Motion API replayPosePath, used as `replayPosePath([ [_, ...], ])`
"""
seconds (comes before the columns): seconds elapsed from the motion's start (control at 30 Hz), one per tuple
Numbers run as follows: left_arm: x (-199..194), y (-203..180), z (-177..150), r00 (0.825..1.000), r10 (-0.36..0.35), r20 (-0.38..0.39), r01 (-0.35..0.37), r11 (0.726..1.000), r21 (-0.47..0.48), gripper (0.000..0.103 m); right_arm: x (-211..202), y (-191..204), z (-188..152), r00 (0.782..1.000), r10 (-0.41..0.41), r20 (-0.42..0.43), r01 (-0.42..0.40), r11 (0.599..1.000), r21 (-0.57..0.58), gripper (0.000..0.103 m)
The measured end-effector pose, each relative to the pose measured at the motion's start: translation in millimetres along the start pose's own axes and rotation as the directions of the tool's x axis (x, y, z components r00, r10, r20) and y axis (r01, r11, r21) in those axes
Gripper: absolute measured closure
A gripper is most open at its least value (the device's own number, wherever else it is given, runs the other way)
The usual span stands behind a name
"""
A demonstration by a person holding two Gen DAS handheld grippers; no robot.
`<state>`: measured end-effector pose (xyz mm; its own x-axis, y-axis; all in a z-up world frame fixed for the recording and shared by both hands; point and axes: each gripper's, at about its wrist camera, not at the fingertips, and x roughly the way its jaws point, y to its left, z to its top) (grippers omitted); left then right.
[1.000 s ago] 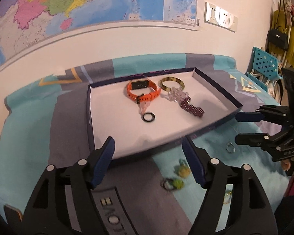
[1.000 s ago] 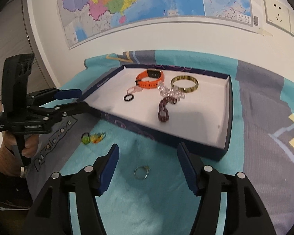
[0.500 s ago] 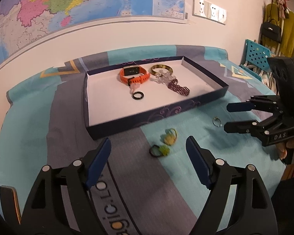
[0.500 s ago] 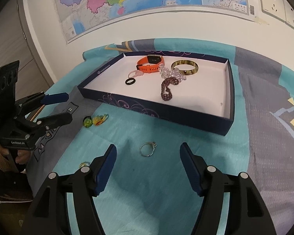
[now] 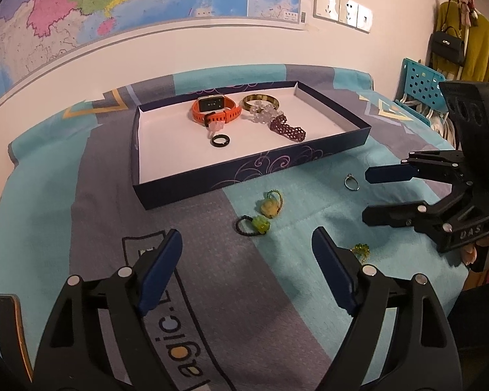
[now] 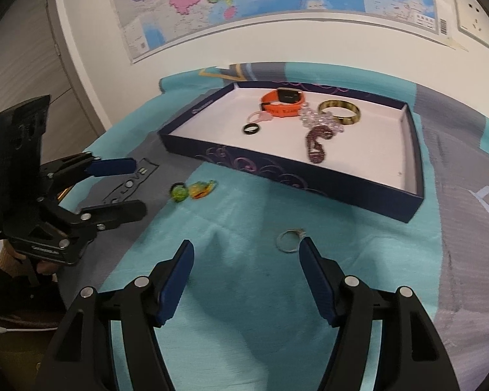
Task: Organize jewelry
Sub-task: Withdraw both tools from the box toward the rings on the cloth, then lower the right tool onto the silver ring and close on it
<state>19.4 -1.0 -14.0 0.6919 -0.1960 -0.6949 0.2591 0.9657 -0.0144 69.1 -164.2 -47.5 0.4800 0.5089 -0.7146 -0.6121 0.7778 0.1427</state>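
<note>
A dark blue tray (image 5: 254, 171) (image 6: 296, 179) with a white floor holds an orange watch (image 5: 213, 110), a gold bangle (image 5: 259, 101), clear beads, a dark red bead bracelet (image 5: 288, 129) and a black ring (image 5: 220, 140). On the cloth in front lie two green-yellow hair ties (image 5: 260, 216) (image 6: 192, 190), a silver ring (image 5: 351, 182) (image 6: 290, 240) and a small green-gold piece (image 5: 360, 250). My left gripper (image 5: 247, 260) is open and empty, above the cloth short of the hair ties. My right gripper (image 6: 244, 262) is open and empty, with the silver ring just beyond its right fingertip.
The table wears a teal and grey cloth (image 5: 81, 195). A wall with a map (image 5: 114, 0) stands behind the tray. A blue chair (image 5: 420, 81) and hanging clothes are at the far right. The table edge is near the right gripper in the left wrist view.
Both grippers have pulled back from the tray toward the near side. The hair ties, silver ring and green-gold piece now show in front of them. Nothing was picked up.
</note>
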Motion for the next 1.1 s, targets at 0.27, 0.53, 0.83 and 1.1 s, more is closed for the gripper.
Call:
replayPosePath([
  [0.27,-0.7,-9.7,-3.8,1.000,-0.020,-0.006,0.020,1.000,0.017,0.022,0.9,5.6,-4.7,1.000,-0.007,-0.005,0.007,1.000,-0.012,0.038],
  [0.53,-1.3,-27.7,-7.1,0.996,-0.084,-0.018,0.085,0.995,0.052,0.023,1.9,-8.8,-4.9,0.999,-0.034,-0.012,0.034,0.998,0.043,0.038],
  [0.83,2.8,-55.9,-11.4,0.990,-0.134,-0.048,0.139,0.980,0.142,0.024,1.6,-11.1,-5.3,0.999,-0.035,-0.010,0.035,0.998,0.061,0.036],
  [1.1,12.1,-18.0,-1.8,0.998,-0.044,-0.053,0.046,0.998,0.033,0.033,-0.4,-13.5,-2.8,0.999,-0.037,0.000,0.037,0.997,0.065,0.036],
])
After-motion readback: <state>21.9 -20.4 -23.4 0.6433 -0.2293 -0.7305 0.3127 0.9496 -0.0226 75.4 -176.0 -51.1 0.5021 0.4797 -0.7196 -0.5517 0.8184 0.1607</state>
